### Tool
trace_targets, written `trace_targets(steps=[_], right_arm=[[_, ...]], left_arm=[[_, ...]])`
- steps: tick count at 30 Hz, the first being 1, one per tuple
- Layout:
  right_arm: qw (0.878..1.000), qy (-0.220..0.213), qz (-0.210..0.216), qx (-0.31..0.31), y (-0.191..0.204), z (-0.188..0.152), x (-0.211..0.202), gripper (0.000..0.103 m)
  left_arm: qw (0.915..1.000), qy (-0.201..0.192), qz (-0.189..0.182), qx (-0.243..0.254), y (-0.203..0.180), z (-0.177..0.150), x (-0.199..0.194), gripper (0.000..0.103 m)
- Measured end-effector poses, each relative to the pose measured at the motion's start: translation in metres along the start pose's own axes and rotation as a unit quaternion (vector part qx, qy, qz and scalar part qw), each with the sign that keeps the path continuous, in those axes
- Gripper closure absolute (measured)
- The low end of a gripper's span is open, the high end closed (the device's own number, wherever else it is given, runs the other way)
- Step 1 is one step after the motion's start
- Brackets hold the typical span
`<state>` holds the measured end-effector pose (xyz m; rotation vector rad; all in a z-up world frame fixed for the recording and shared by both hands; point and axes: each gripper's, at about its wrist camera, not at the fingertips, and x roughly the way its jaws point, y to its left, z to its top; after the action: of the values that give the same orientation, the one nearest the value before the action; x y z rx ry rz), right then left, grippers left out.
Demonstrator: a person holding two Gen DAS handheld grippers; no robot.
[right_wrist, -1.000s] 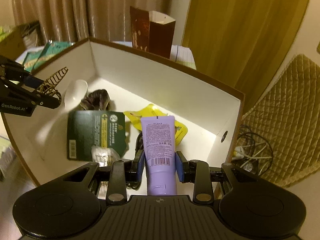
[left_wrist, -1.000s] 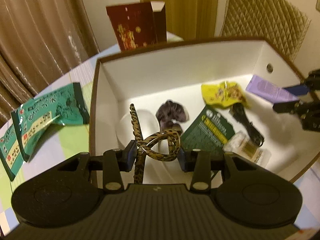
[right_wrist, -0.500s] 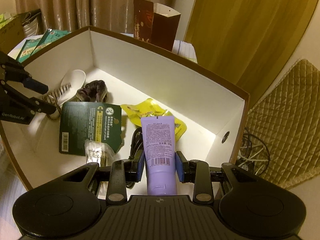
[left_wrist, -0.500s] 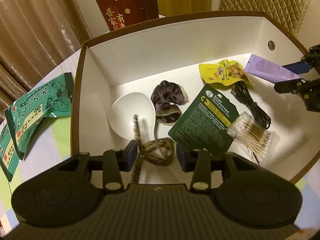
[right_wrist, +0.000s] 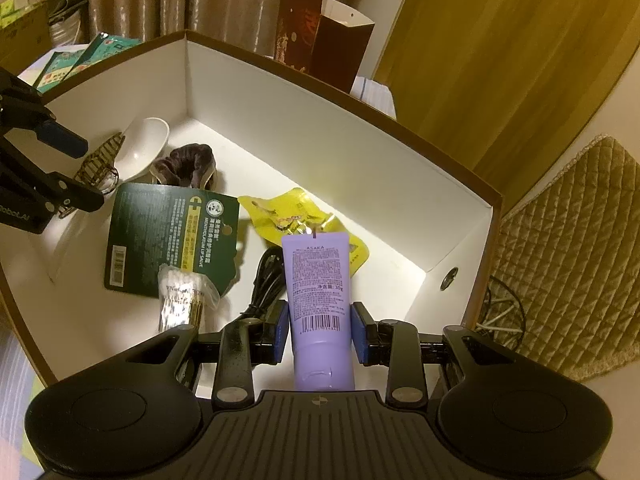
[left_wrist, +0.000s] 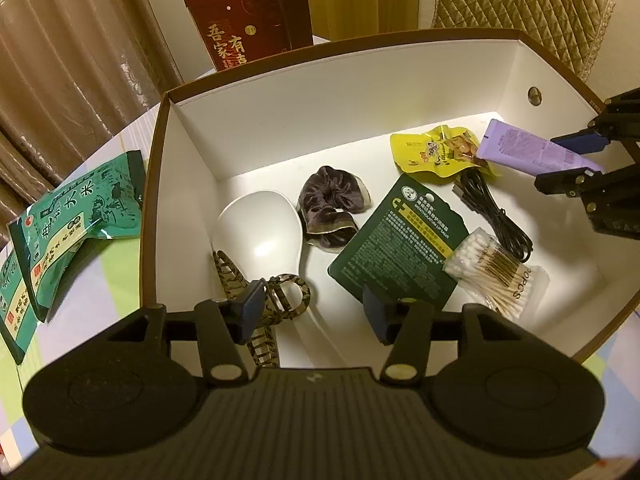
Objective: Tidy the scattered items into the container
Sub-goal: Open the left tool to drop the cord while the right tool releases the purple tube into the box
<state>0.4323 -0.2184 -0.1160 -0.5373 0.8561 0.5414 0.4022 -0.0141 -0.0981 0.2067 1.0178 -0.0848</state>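
Observation:
The white box with a brown rim (left_wrist: pixel 280 120) holds several items. A leopard-pattern hair claw (left_wrist: pixel 284 300) lies on its floor beside a white spoon (left_wrist: pixel 260 232). My left gripper (left_wrist: pixel 316 314) hangs over it with its jaws opening. The left pad is by the claw and the right pad stands well off it. My right gripper (right_wrist: pixel 320 332) is shut on a purple tube (right_wrist: pixel 318 276), held over the box's right end (right_wrist: pixel 460 240). The left wrist view shows the tube (left_wrist: pixel 520 148) in the right gripper (left_wrist: pixel 576 160) above a yellow snack packet (left_wrist: pixel 432 152).
Inside the box also lie a dark scrunchie (left_wrist: pixel 332 208), a green card pack (left_wrist: pixel 400 248), a black cable (left_wrist: pixel 492 212) and a bag of cotton swabs (left_wrist: pixel 496 276). Green packets (left_wrist: pixel 80 220) lie on the table left of the box. A dark red paper bag (left_wrist: pixel 240 28) stands behind it.
My left gripper sank into the box with the hair claw, then its jaws spread and the claw came to rest on the floor. The right gripper keeps hold of the tube.

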Motion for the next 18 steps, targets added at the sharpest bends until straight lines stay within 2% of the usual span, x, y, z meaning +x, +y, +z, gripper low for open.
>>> trace_targets(steps=[5, 7, 9, 11, 12, 13, 18], right_arm=[[1.000, 0.005, 0.008, -0.002, 0.000, 0.001, 0.002, 0.073], [1.000, 0.006, 0.016, 0.002, -0.002, 0.002, 0.002, 0.071], [0.999, 0.001, 0.036, 0.003, -0.003, 0.002, 0.000, 0.058], [0.999, -0.012, 0.051, 0.002, -0.001, 0.002, -0.005, 0.037], [0.999, -0.020, 0.044, 0.002, 0.001, 0.002, -0.008, 0.020], [0.999, -0.027, 0.040, 0.001, 0.002, 0.001, -0.010, 0.016], [0.997, -0.031, 0.066, 0.020, -0.001, -0.001, -0.015, 0.009]], left_arm=[[1.0000, -0.001, 0.000, -0.001, -0.001, 0.000, -0.001, 0.050], [1.0000, -0.001, -0.002, -0.002, -0.001, 0.000, -0.002, 0.046], [1.0000, -0.004, -0.005, -0.002, -0.003, 0.000, -0.004, 0.041], [1.0000, -0.008, -0.004, -0.001, -0.004, 0.000, -0.007, 0.032], [0.9999, -0.010, -0.004, -0.002, -0.005, 0.000, -0.008, 0.031], [0.9999, -0.012, -0.005, -0.004, -0.005, 0.000, -0.009, 0.031], [0.9998, -0.012, -0.010, -0.011, -0.005, -0.002, -0.012, 0.026]])
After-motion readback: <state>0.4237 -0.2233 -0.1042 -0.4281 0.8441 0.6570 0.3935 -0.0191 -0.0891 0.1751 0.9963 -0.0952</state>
